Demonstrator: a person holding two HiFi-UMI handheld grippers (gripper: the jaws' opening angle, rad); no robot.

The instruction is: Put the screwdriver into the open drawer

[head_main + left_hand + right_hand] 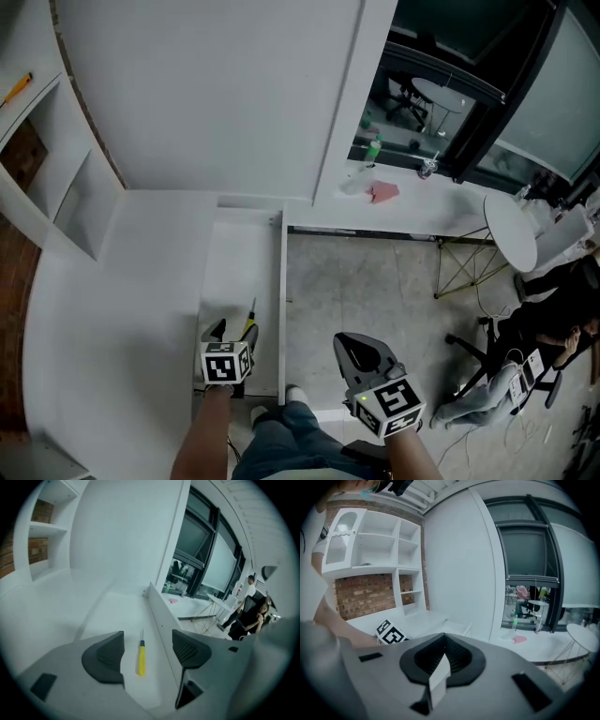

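A yellow-handled screwdriver [140, 660] lies flat on the white floor of the open drawer [117, 613], close to its right wall, tip pointing away. My left gripper [147, 649] hovers above it, open, with nothing touching its dark pads. In the head view the screwdriver [250, 328] peeks out beside the left gripper [232, 330] over the drawer [234, 272]. My right gripper [362, 352] hangs to the right of the drawer over the grey floor; in the right gripper view its jaws [443, 662] are shut and hold nothing.
White countertop and shelving [56, 178] lie to the left, with an orange pencil [17, 89] on a shelf. A sill carries a green bottle [375, 148] and pink cloth [384, 192]. A round white table [511, 232] and a seated person [553, 328] are at right.
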